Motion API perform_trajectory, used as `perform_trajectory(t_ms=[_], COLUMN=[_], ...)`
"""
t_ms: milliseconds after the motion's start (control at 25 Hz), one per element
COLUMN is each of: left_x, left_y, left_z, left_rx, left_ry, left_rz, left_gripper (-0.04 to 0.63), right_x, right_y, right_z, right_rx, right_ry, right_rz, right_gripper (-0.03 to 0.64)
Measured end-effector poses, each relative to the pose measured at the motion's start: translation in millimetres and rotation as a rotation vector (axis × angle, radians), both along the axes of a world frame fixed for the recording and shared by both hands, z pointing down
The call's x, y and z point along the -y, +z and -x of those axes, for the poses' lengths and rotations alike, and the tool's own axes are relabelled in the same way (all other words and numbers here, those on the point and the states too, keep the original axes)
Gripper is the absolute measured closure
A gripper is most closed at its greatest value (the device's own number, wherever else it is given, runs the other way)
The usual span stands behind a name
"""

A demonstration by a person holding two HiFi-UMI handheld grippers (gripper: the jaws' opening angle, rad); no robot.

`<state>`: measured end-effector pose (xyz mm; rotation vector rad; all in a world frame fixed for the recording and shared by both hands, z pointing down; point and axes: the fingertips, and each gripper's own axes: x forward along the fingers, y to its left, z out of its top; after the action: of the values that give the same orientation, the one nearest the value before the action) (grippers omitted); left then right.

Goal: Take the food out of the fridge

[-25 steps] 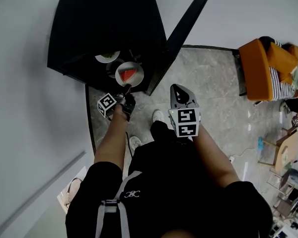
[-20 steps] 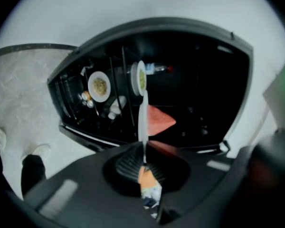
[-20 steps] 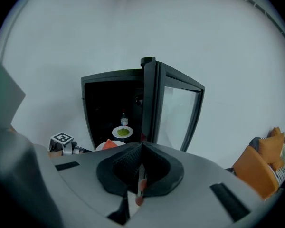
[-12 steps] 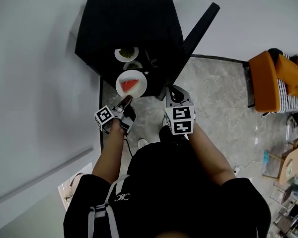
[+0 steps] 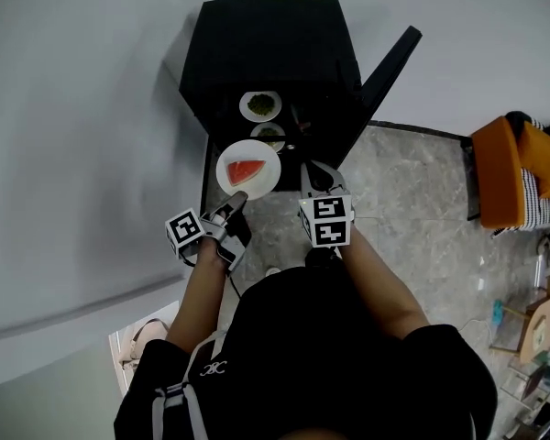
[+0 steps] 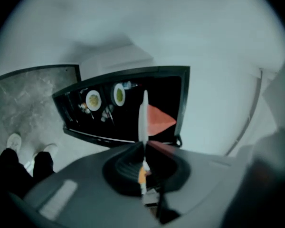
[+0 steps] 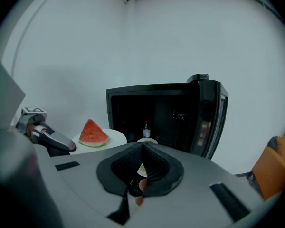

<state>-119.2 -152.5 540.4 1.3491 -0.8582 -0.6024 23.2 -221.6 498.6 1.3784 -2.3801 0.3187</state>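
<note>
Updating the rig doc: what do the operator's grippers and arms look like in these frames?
The left gripper and right gripper match: grey plastic bodies, black jaw pads, and each carries a white cube printed with black square markers. The person wears a black short-sleeved top with grey straps at the front; the forearms are uncovered.
</note>
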Motion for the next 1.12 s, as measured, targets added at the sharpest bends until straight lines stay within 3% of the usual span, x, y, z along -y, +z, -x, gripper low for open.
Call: perform_trajectory(t_ms=[720,1120], left_x=[-1.8,33.4], left_y=[-136.0,-164.5], left_z=[9.3,-3.3], left_rx=[-0.022,0.009], left_ry=[0.060,0.056], left_rz=[-0.158,-0.185], left_gripper=[0.583,0.581], right_x=[6.1,11.3], right_y=[-8.9,-9.0], right_z=[28.5,13.8], right_rx=[0.058,0.073], right_ry=[0.016,0.051], right_rz=[0.003,0.011], right_gripper=[0.627,0.627])
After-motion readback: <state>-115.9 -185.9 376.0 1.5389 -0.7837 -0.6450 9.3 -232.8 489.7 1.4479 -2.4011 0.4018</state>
